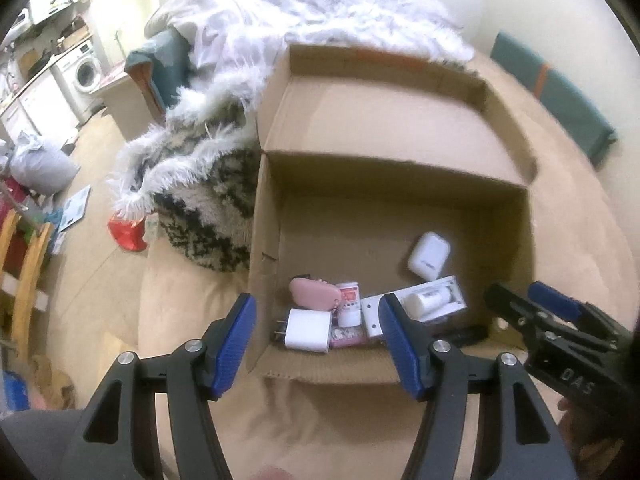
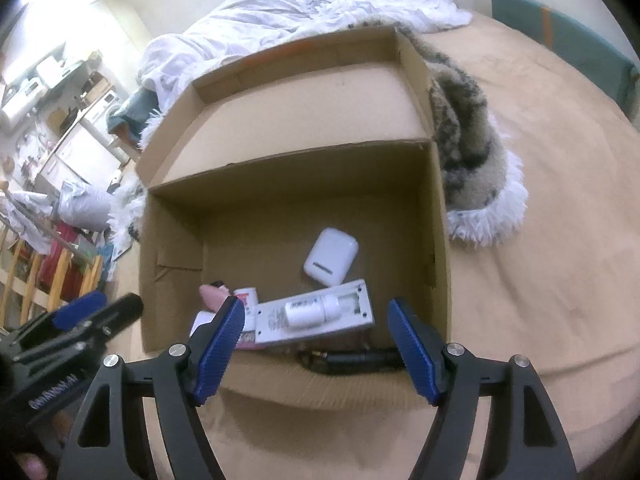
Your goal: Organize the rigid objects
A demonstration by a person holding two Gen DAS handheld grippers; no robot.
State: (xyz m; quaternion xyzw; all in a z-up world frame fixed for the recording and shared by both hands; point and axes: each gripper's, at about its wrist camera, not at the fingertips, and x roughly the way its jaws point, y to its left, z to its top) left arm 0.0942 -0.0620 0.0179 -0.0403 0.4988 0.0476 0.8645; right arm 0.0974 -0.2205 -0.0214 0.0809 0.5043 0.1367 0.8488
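Open cardboard box (image 1: 400,168) on the bed (image 2: 540,240), with my small rigid items gathered along its near wall. Counted: one white earbud case (image 1: 429,255) lying apart toward the box's middle; one white flat tray-like panel (image 2: 316,316) with one small white bottle (image 2: 312,310) resting on it; one white plug adapter (image 1: 306,330); one pink rounded case (image 1: 314,294); one small red-and-white labelled container (image 1: 349,304); one pink patterned item (image 1: 348,336) partly hidden under the others; one black elongated object (image 2: 352,358) against the near wall, too dark to identify. I judge the task well along: every rigid item in view already lies inside the box, and none shows on the bedding outside it. What may remain is tidying the pile, which is loosely heaped. My left claw (image 1: 318,344) hovers over the near left corner, spread wide and empty. My right claw (image 2: 316,344) hovers above the near wall, likewise spread and empty. A furry throw (image 2: 472,160) lies beside the box.
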